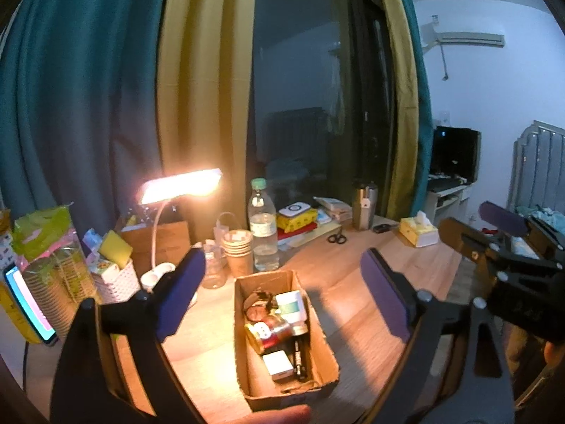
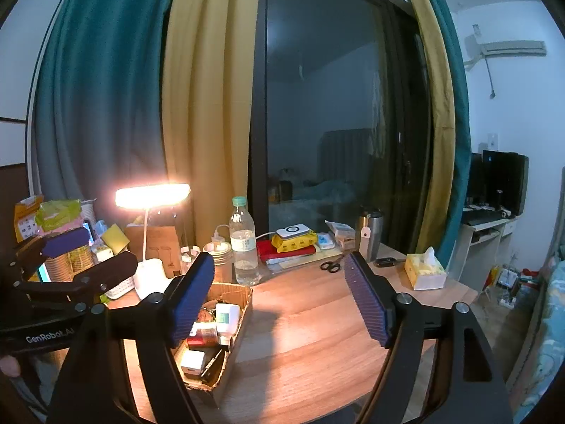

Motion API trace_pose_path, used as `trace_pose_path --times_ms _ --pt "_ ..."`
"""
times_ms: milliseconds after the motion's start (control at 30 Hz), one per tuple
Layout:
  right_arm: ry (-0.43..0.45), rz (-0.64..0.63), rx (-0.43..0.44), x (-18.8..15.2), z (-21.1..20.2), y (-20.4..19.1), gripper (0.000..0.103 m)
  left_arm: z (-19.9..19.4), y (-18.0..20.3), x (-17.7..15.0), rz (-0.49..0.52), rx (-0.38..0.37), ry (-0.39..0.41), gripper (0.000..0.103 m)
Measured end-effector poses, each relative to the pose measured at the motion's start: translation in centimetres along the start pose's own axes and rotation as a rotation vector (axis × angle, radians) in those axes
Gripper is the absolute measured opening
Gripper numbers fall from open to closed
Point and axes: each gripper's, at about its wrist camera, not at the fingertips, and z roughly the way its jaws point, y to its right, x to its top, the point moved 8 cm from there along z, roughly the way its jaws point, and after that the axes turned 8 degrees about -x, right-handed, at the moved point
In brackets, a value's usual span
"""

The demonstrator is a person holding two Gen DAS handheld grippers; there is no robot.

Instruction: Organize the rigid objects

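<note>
An open cardboard box (image 1: 319, 346) lies on the wooden desk (image 1: 406, 268). In it lie a red tin can (image 1: 270, 332), a white tube (image 1: 293, 309), a small white box (image 1: 278, 365), a black pen-like item (image 1: 300, 358) and a dark round thing (image 1: 256, 312). My left gripper (image 1: 282, 289) is open and empty, above and around the box. My right gripper (image 2: 279, 296) is open and empty, above the desk, to the right of the box (image 2: 243, 321). Each gripper shows in the other's view: the right one (image 1: 505, 233), the left one (image 2: 81, 254).
At the back of the desk stand a lit lamp (image 1: 182, 185), a water bottle (image 1: 263, 228), stacked paper cups (image 1: 239, 247), a steel mug (image 1: 364, 205), books with a white device (image 1: 296, 217), scissors (image 1: 337, 237), a tissue box (image 1: 418, 231) and a white basket (image 1: 118, 277).
</note>
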Motion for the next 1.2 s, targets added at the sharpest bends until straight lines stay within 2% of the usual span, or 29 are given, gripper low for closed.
trace_pose_path --times_ms 67,1200 --pt "0.0 0.001 -0.004 0.0 0.01 0.09 0.091 0.02 -0.24 -0.04 0.002 0.015 -0.005 0.093" --pt "-0.023 0.009 0.013 -0.54 0.38 0.07 0.091 -0.81 -0.24 0.06 -0.01 0.006 -0.006 0.093"
